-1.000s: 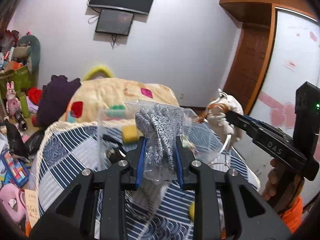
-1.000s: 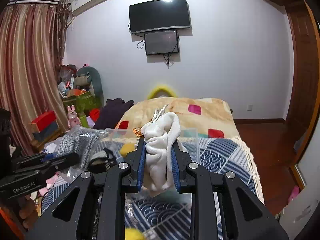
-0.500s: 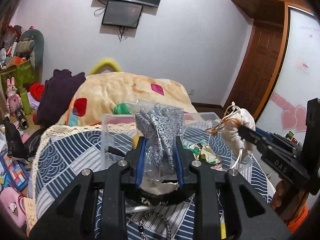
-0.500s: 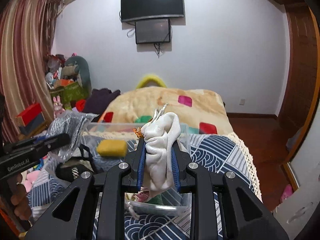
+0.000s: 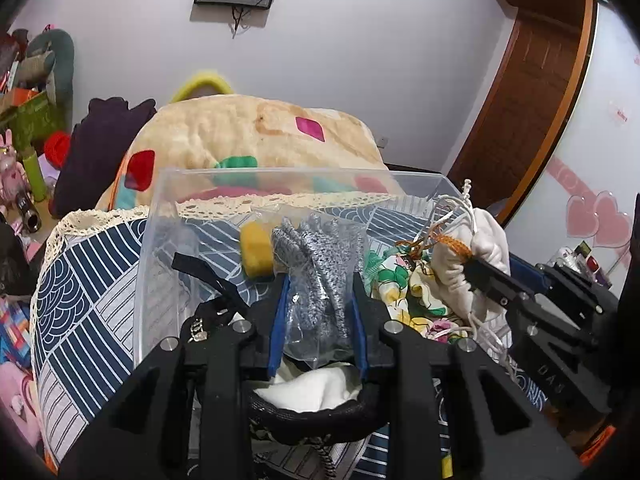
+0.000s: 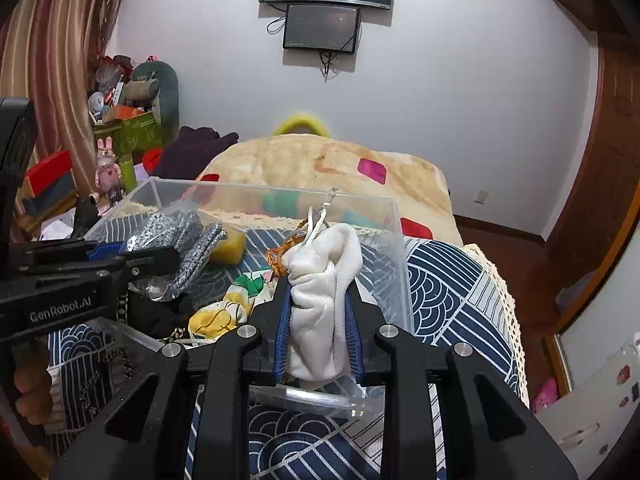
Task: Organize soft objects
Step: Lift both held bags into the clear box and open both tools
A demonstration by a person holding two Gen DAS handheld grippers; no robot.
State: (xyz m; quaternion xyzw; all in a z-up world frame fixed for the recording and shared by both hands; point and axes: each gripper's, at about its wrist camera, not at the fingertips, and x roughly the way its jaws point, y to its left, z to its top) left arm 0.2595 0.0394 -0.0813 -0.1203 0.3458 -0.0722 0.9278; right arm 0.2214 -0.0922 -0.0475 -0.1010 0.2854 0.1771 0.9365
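Note:
My left gripper is shut on a clear bag of grey speckled gloves and holds it over a clear plastic box. My right gripper is shut on a white drawstring pouch with an orange cord, just above the same box. The pouch shows at the right in the left wrist view, and the gloves bag at the left in the right wrist view. Inside the box lie a yellow sponge, a floral cloth and dark items.
The box stands on a blue and white patterned cloth with a lace edge. Behind it lies a beige blanket with coloured patches. Toys and boxes crowd the left side. A wooden door is at the right.
Both grippers have come down and forward towards the box with their loads. The box now fills the lower middle of both views.

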